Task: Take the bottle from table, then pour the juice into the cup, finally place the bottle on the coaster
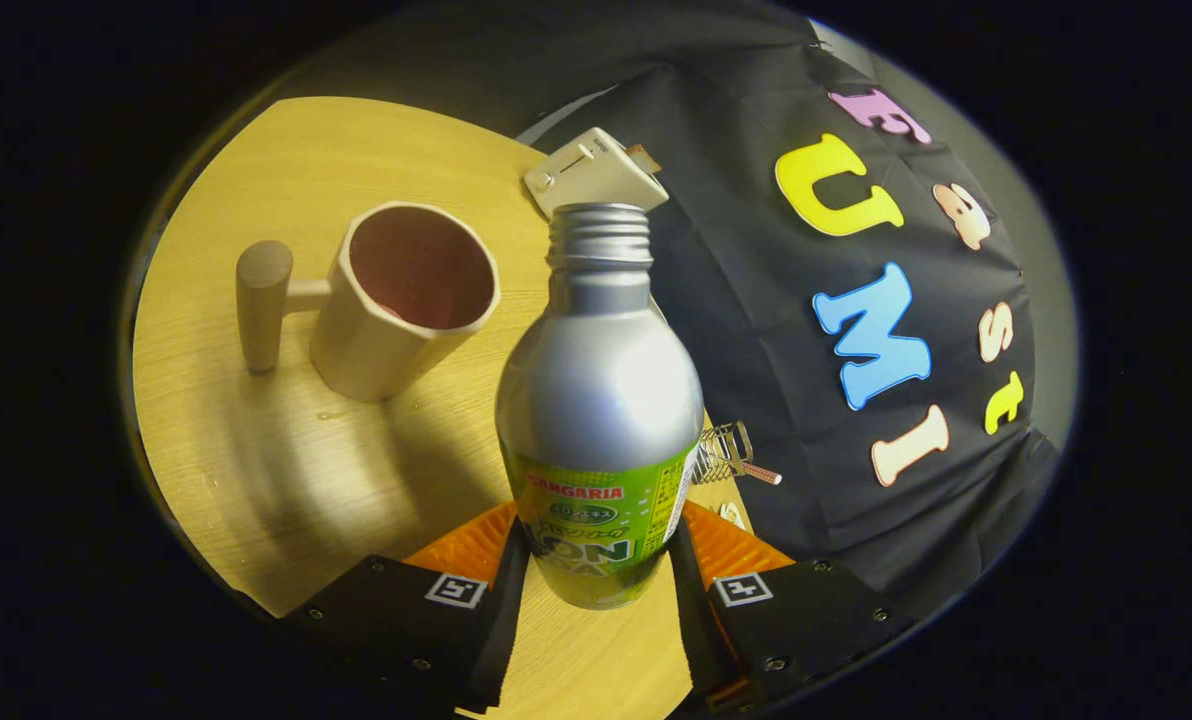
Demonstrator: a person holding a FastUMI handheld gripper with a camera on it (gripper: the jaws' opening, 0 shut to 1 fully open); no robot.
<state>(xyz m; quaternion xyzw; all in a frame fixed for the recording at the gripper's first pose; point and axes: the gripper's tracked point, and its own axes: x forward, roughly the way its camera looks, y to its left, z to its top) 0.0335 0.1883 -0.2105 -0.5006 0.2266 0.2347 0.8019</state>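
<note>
A silver metal bottle (598,380) with a green label stands between my fingers, its cap off and its threaded neck bare. My gripper (596,548) is shut on the bottle's lower, labelled part, one finger pressing on each side. A beige faceted cup (396,300) with a wooden peg handle (261,300) sits on the round wooden table (286,470), beyond my fingers and left of the bottle. The cup's inside looks dark red. A pale square coaster (596,172) lies at the table's far edge, just behind the bottle's neck.
A small wire coil (724,452) with a pink-tipped stick lies at the table's right edge, close beside the bottle. The black cloth wall (756,330) hangs right behind that edge. Bare tabletop stretches in front of the cup.
</note>
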